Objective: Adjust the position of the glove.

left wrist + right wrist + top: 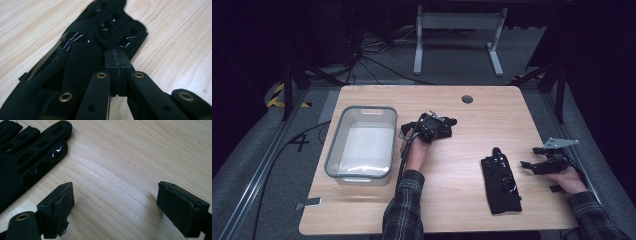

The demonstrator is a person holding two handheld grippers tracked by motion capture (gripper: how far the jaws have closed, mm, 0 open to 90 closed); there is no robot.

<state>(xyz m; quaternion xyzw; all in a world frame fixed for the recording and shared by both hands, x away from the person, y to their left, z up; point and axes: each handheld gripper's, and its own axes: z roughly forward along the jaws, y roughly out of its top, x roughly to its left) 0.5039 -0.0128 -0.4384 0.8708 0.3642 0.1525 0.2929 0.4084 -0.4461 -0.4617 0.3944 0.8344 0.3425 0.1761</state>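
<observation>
Grey-rimmed plastic bin at left of wooden table, white desk frame beyond, dark floor

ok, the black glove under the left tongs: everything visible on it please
The black glove lies flat on the wooden table, right of the grey bin. It looks like matte fabric with glossy inset patches and cut-out slots along the fingers, which point away from the left tongs. The tongs are shut at the glove's edge; whether fabric is pinched between the pads cannot be told. A second black glove lies apart from it.
</observation>
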